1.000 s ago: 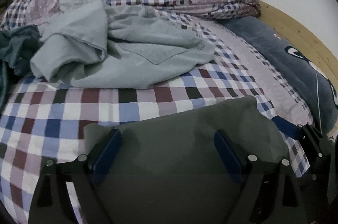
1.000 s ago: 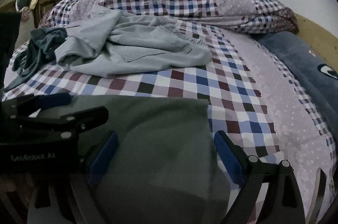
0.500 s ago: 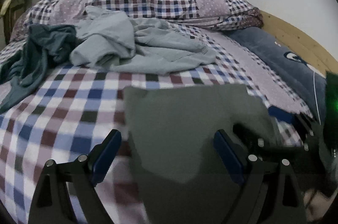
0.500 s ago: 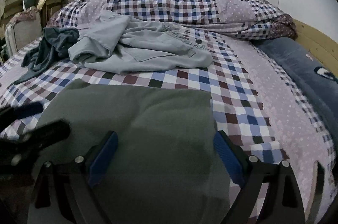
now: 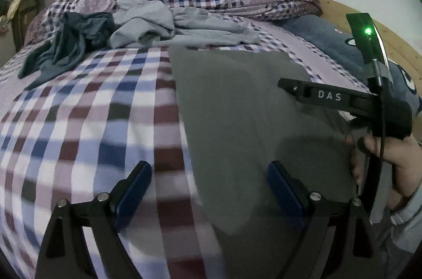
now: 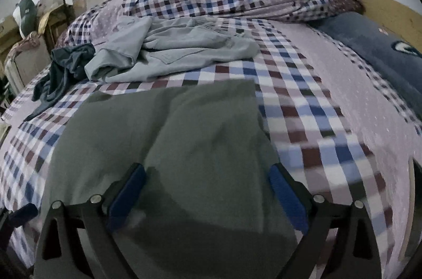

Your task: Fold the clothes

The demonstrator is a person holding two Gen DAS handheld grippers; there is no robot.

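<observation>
Both grippers, left gripper (image 5: pixel 208 189) and right gripper (image 6: pixel 207 190), hover with fingers apart, gripping nothing, above the grey garment (image 6: pixel 168 147), lying flat on the checked bedsheet (image 5: pixel 79 126), long axis toward the pillows.

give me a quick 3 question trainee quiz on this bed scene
1. True or false: the left claw is shut on the grey cloth.
2. Which garment lies nearest the claws? A) teal garment B) grey cloth C) light blue garment
3. Fill in: in the left wrist view, the hand holding the other claw shows at the ____ edge.

Key: 1 false, both claws are open over the flat cloth. 2 B. 3 right.
</observation>
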